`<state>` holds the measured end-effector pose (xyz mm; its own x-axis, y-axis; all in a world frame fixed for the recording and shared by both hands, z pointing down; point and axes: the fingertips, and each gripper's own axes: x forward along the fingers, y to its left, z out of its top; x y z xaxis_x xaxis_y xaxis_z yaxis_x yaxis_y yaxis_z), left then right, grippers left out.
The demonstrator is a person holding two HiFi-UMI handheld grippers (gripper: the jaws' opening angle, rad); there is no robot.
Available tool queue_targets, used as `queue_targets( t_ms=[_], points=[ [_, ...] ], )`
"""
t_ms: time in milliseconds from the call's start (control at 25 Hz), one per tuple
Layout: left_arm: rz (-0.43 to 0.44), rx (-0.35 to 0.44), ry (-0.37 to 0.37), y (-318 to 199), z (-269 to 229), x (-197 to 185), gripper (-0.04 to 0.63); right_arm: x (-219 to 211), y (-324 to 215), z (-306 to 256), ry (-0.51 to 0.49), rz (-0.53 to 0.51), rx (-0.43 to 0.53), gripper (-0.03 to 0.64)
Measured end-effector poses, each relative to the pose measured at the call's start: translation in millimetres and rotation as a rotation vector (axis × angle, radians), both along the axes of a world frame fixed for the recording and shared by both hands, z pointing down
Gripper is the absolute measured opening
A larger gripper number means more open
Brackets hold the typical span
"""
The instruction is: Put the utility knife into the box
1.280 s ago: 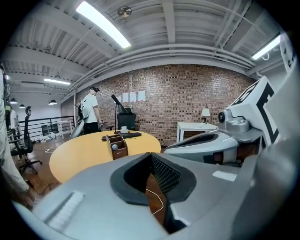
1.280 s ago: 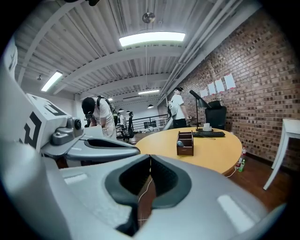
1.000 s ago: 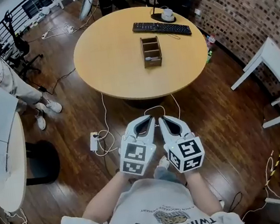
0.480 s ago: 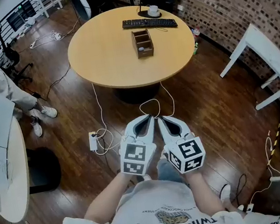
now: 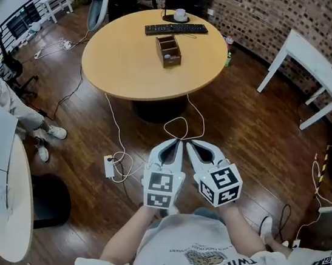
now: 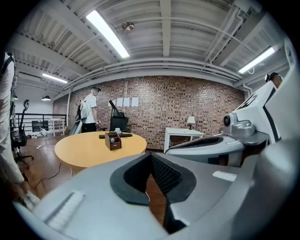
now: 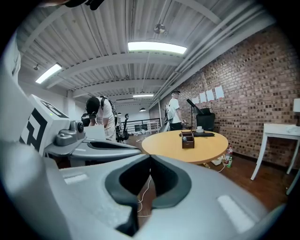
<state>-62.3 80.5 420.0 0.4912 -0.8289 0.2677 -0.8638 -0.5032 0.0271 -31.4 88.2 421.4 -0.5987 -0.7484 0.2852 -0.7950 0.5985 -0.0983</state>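
Head view: round table with wooden box now higher in frame. Short of the table, left gripper and right gripper closed, empty. Box contents too small to tell.

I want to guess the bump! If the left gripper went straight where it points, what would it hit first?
Probably the near edge of the round table: the left gripper, jaws shut, aims roughly at it. Depth is unclear, so it might slip past toward the brick wall.
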Motion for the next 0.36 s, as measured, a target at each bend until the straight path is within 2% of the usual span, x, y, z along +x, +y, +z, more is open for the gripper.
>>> queue_targets(
  t_ms=[360],
  points=[
    [0.004, 0.009, 0.002, 16, -3, 5, 0.008, 4, 18, 0, 0.004, 0.002, -0.003, 0.002]
  ],
)
